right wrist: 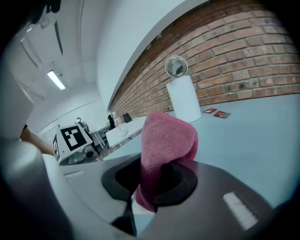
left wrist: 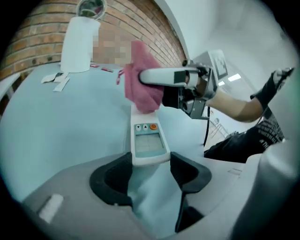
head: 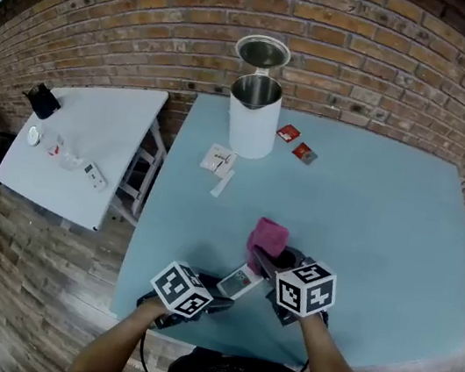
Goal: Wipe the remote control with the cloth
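A white remote control (head: 240, 282) with a small screen (left wrist: 149, 143) lies lengthwise between the jaws of my left gripper (left wrist: 150, 165), which is shut on its near end. It is held just above the blue table (head: 384, 234) near the front edge. A pink cloth (right wrist: 166, 140) is pinched in my right gripper (right wrist: 157, 180) and stands up folded from the jaws. In the left gripper view the cloth (left wrist: 143, 86) hangs over the far end of the remote. In the head view the cloth (head: 267, 236) sits just beyond the remote, with my right gripper (head: 279, 265) to its right.
A white cylindrical kettle (head: 252, 117) with its lid open stands at the back of the table. Two red packets (head: 297, 143) and some white paper slips (head: 219, 162) lie near it. A white side table (head: 88, 146) with small items stands to the left.
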Tool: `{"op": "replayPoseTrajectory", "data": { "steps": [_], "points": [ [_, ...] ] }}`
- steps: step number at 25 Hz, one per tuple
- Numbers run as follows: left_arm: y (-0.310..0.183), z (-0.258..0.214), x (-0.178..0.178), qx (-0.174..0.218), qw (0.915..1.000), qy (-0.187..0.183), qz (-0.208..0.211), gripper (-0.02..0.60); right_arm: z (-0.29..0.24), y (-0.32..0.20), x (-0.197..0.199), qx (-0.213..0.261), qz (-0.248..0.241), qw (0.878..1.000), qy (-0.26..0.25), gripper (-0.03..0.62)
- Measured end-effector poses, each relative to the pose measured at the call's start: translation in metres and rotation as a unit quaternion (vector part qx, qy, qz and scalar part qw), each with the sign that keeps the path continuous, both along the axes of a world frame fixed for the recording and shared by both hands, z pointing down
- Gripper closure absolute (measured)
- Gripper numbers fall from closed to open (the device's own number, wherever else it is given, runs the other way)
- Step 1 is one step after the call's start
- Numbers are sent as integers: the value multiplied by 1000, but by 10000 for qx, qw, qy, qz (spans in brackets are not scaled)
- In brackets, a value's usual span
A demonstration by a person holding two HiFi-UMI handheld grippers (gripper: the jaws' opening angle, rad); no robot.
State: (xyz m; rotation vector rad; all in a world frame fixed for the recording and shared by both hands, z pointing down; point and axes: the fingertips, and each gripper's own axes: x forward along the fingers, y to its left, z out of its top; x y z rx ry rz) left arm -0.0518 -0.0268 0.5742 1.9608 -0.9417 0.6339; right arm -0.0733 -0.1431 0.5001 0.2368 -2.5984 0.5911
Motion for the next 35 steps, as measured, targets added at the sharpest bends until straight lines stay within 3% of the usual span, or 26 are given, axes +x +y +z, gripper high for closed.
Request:
{"op": "replayPoseTrajectory", "data": {
  "steps": [3, 5, 7, 10, 17, 19, 20, 25, 35],
  "points": [
    [-2, -2, -3, -328, 9952, 789, -474, 337, -5, -23, 22, 44, 554, 9982, -206, 525],
    [0, -4, 0, -688, 9787, 1731, -863, 339, -9, -39, 34, 40, 922, 9951, -362, 525],
    [1, -10, 1, -982, 9489, 2732, -1241, 339, -9, -52, 42, 39, 1232, 9914, -437, 525],
    [-1, -25, -3, -1193, 8953, 3928, -1727, 339, 0, -65, 41, 74, 1364, 9901, -318, 525],
    [-1, -45, -25, -1112, 7978, 5504, -2195, 339, 20, -45, -6, 717, 537, 9959, 128, 525],
    [-3, -48, -31, -1070, 7776, 5760, -2281, 339, 25, -39, -20, 976, 351, 9944, 215, 525],
    [-3, -49, -33, -1071, 7737, 5803, -2304, 339, 28, -36, -24, 1074, 301, 9934, 259, 525],
    [-2, -47, -34, -1102, 7773, 5762, -2274, 339, 39, -24, -34, 1104, 133, 9934, 297, 525],
    [-2, -46, -32, -1147, 7771, 5796, -2169, 339, 35, -7, -27, 710, 148, 9973, 96, 525]
  ]
}}
